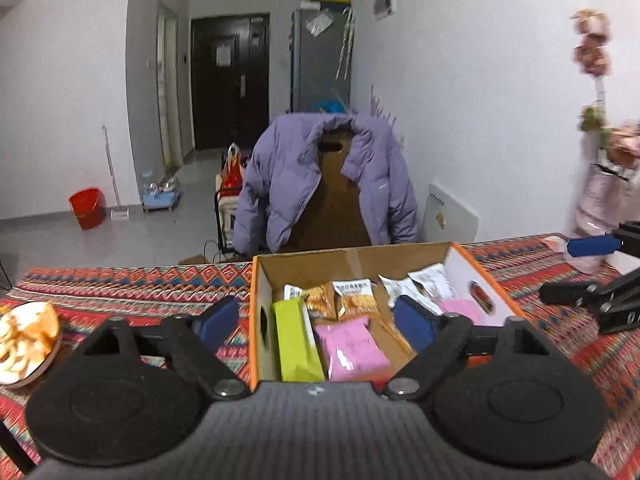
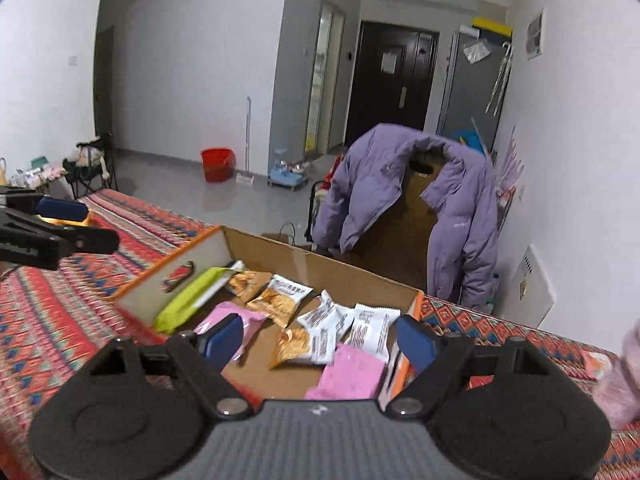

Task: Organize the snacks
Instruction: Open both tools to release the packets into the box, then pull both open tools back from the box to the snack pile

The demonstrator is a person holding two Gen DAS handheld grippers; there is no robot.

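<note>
Both grippers, left [image 1: 316, 320] and right [image 2: 320, 340], are hovering with fingers spread and empty over the open cardboard box [image 1: 352, 254] on the patterned-cloth bench [image 1: 132, 284], probably since the snack packets [image 2: 276, 300] are sitting inside already.

Dim, cool indoor light, soft throughout

We see fisheye bending at the dark corners, motion blur on the snack packets [image 2: 280, 300] and right edge, and no harsh glare.

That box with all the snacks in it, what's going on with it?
Someone is tidying snacks with two hand-held grippers. The cardboard box sits on a patterned tablecloth and holds a green packet, pink packets and orange and white ones. The left gripper and right gripper are both open and empty above the box.
</note>
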